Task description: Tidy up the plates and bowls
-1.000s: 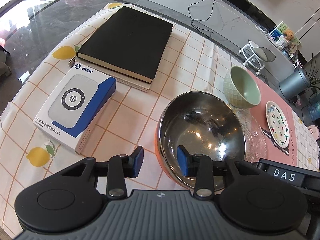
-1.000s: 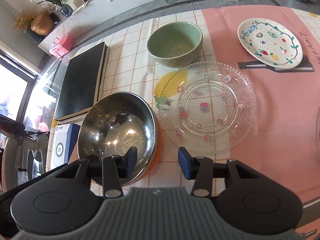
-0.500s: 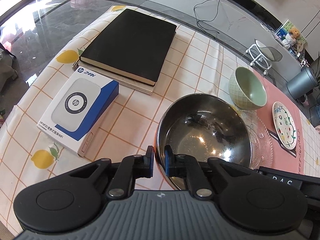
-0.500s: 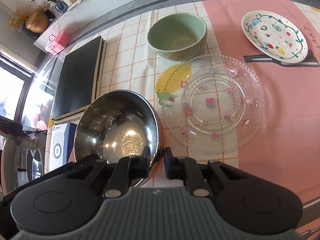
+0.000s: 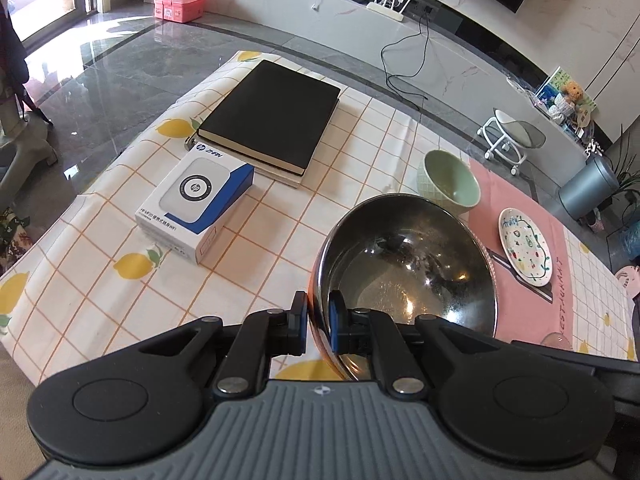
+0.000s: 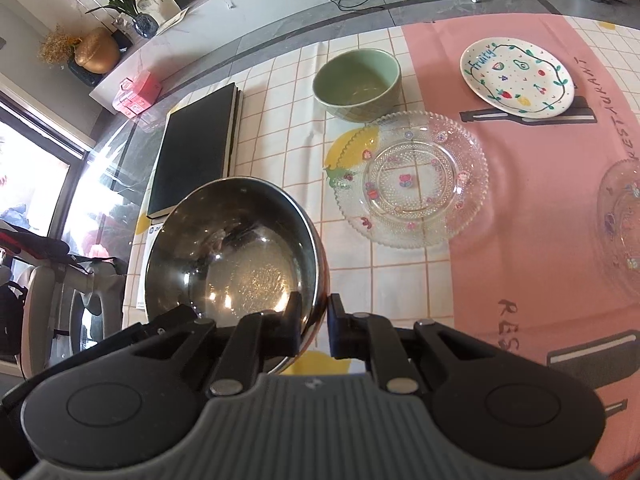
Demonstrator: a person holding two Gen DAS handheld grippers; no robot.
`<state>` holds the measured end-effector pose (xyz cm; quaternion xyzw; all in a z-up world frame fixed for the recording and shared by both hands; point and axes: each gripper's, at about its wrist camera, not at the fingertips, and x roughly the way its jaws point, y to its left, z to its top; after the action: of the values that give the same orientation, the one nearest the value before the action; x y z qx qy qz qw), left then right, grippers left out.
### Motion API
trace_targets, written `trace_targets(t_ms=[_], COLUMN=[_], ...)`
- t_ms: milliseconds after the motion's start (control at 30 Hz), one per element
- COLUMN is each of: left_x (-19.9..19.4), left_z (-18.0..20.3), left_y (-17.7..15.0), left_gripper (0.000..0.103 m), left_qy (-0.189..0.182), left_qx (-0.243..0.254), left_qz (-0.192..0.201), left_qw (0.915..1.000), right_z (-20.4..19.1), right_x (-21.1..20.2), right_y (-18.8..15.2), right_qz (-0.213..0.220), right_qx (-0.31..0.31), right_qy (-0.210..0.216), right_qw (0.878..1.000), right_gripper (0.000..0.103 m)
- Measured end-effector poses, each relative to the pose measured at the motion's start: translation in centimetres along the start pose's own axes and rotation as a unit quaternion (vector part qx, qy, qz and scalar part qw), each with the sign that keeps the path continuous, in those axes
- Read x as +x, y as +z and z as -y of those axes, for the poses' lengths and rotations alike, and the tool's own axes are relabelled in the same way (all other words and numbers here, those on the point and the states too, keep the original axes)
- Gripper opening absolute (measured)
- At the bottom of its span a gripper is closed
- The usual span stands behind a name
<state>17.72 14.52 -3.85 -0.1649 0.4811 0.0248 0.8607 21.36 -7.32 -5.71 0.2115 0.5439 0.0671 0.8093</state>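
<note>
I see both tongs clamped on the steel bowl (image 5: 404,272) rim: left gripper (image 5: 318,322) near side, right gripper (image 6: 312,326) opposite. Bowl held above tablecloth (image 5: 280,232), beside glass plate (image 6: 412,178).

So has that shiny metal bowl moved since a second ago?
Yes. The metal bowl, clamped at its rim by both tongs, has lifted off the tablecloth and now overlaps the black notebook behind it.

Bright daylight reaches you from tall window (image 6: 36,168), blown out white. Glare streaks polished grey stone floor (image 5: 120,52) beside it. Hot highlights sparkle inside shiny round steel bowl (image 6: 236,252). Soft short shadows beneath that bowl. Fisheye bends edges hard; focus sharp mid-frame, no motion blur.
</note>
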Motion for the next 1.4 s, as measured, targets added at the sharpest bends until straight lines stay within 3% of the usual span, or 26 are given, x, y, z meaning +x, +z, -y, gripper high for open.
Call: trace_targets(t_ms=[367,733,1067,1400], left_x=[-6.9,-8.1,-5.5,-3.5], left_z=[1.1,1.5,1.8,1.0], left_y=[-4.6,-9.8,-12.7,-12.1], left_gripper=[0.012,0.012,0.012,0.012], left_qy=[-0.027,-0.059,-0.037,-0.007], left_qx=[-0.007,-0.031,-0.037,-0.033], left_qz=[0.041,0.012,-0.021,-0.032], left_qw=[0.9987,0.9977,0.9984,0.9989], right_z=[2.7,6.1,9.1,8.2], right_x=[-7.9,-12.5,-10.8,-7.1], right_y=[-6.2,-11.2,-13.0,-12.2], right_qz=[0.018,0.046,0.024,-0.001], right_qx=[0.025,0.03,0.031,0.014], right_qy=[0.033,0.028,0.003,0.001], right_qw=[0.999,0.998,0.999,1.0], right_gripper=[0.011,0.011,0.01,0.009])
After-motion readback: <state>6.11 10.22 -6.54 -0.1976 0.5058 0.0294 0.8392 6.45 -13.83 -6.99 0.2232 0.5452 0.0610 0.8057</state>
